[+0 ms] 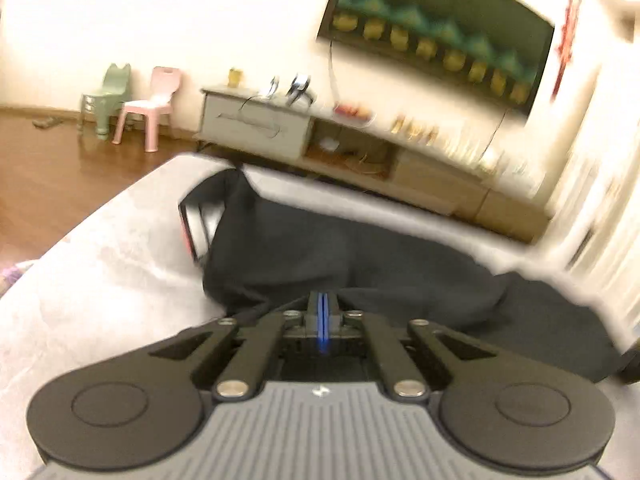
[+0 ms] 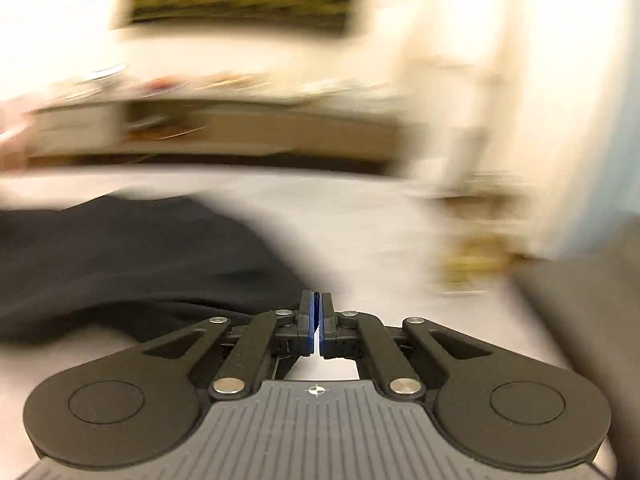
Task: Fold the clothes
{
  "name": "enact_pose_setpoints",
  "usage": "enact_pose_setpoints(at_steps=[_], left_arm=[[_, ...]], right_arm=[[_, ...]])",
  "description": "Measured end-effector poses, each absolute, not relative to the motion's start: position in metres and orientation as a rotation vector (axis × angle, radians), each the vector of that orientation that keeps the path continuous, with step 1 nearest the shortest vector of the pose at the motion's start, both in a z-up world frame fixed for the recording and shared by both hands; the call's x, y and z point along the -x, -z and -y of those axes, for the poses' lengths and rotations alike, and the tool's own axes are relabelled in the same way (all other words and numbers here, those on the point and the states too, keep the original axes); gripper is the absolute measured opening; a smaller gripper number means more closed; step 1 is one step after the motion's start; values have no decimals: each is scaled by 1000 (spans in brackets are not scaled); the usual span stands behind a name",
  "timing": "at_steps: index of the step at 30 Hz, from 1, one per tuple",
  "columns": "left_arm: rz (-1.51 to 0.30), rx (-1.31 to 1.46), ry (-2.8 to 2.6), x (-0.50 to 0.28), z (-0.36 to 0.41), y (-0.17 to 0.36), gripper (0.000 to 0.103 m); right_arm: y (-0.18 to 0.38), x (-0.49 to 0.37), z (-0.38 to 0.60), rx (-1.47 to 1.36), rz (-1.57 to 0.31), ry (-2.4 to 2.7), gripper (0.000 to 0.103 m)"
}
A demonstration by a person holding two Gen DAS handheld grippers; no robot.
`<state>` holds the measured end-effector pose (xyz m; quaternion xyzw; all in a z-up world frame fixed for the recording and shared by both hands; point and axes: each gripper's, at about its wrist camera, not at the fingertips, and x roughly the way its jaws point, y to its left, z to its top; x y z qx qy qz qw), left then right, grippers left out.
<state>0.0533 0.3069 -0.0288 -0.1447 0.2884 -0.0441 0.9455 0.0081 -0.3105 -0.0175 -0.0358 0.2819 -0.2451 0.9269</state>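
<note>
Your left tongs [image 1: 322, 303] are clenched, their tips against the rumpled black fabric garment [image 1: 360, 248] lying across the pale grey bench [image 1: 100, 264]; any pinch is unclear. Your right tongs [image 2: 316, 307] are clenched empty beside its edge.

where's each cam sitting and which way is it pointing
Left wrist: on the left gripper, looking forward and down over the dark garment on the pale table toward a TV cabinet; own fingers pressed together at the cloth's near edge.
Right wrist: on the right gripper, facing likewise, heavily blurred, garment at left; own fingers together, grip on cloth unclear.
Shared: the garment, the table, the screen on the wall.
</note>
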Motion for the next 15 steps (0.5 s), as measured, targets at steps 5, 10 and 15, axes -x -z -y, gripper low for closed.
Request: enact_pose_setpoints(at_steps=[5, 10, 15], left_arm=[[-673, 455, -12, -63, -352, 43, 53], [-766, 462, -132, -94, -361, 63, 65], [-853, 319, -193, -129, -333, 85, 16]], right_arm=[[41, -6, 369, -214, -686, 554, 4], [18, -1, 340, -312, -518, 446, 57], [29, -31, 262, -193, -577, 226, 64]])
